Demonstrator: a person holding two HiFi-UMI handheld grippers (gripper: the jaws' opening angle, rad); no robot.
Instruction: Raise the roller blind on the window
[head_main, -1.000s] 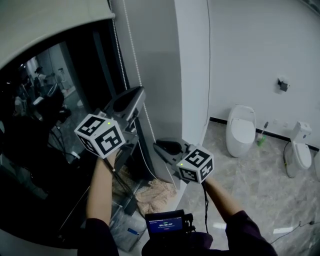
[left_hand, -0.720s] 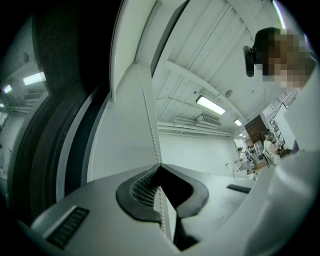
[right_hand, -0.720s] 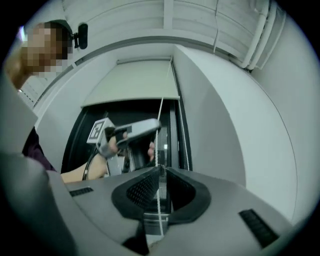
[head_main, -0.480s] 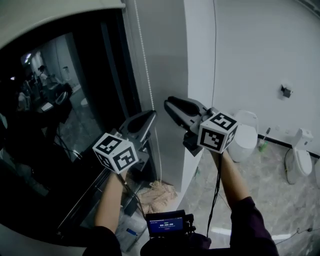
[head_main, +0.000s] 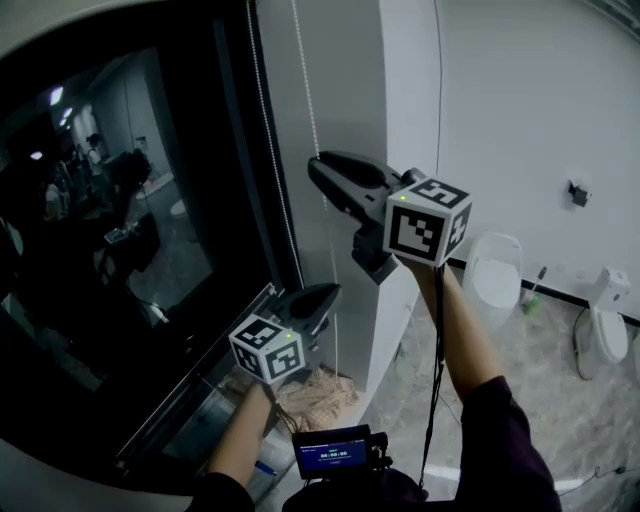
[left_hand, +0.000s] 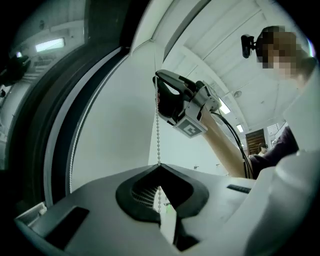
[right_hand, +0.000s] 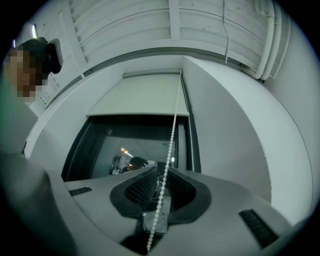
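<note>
The white bead chain (head_main: 329, 250) hangs down the pale wall beside the dark window (head_main: 120, 250). My left gripper (head_main: 330, 292) is low on it, jaws shut on the bead chain (left_hand: 158, 130) at their tip (left_hand: 159, 167). My right gripper (head_main: 317, 166) is higher up on the same chain, also seen from below (left_hand: 159, 87). Its jaws (right_hand: 161, 172) stand a little apart; the bead chain (right_hand: 172, 135) runs through the gap without being pinched. The roller blind (right_hand: 145, 95) covers the top part of the window, with dark glass below it.
A white wall column (head_main: 350, 100) stands right of the chain. Crumpled cloth (head_main: 310, 385) lies on the floor under the grippers. Two toilets (head_main: 497, 275) (head_main: 605, 325) stand by the far wall. A small lit screen (head_main: 335, 452) sits at my chest.
My left gripper has come down along the chain from about mid-height to low. My right gripper has risen from below the left one to well above it.
</note>
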